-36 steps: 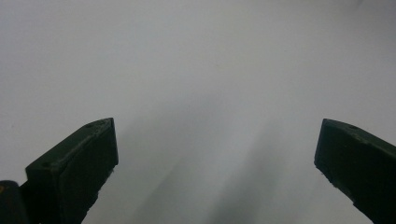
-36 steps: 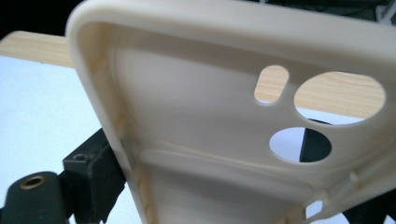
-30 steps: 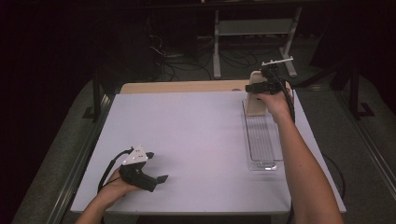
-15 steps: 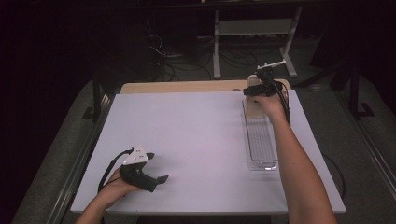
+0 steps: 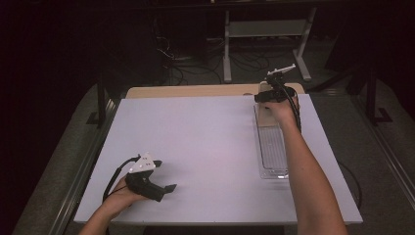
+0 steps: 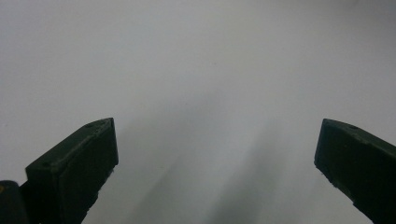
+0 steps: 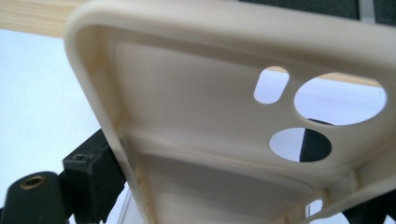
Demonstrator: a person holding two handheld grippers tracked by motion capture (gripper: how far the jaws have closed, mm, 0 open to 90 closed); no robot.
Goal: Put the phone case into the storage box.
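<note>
my right gripper (image 5: 274,93) is pinching a cream phone case (image 7: 224,140) at the far end of the clear tray (image 5: 272,147), its jaws pressed on the two sides of the case. in the right gripper view i am seeing the inside of the case with its camera holes, held above the white table (image 5: 205,147). compared with a second ago, the gripper is sitting a little higher and farther back over the tray end, so i am judging that the case is coming up out of the tray and the lift is going well. my left gripper (image 5: 154,188) is resting on the table near the front left corner, jaws spread wide, holding nothing, and it is not moving since before
</note>
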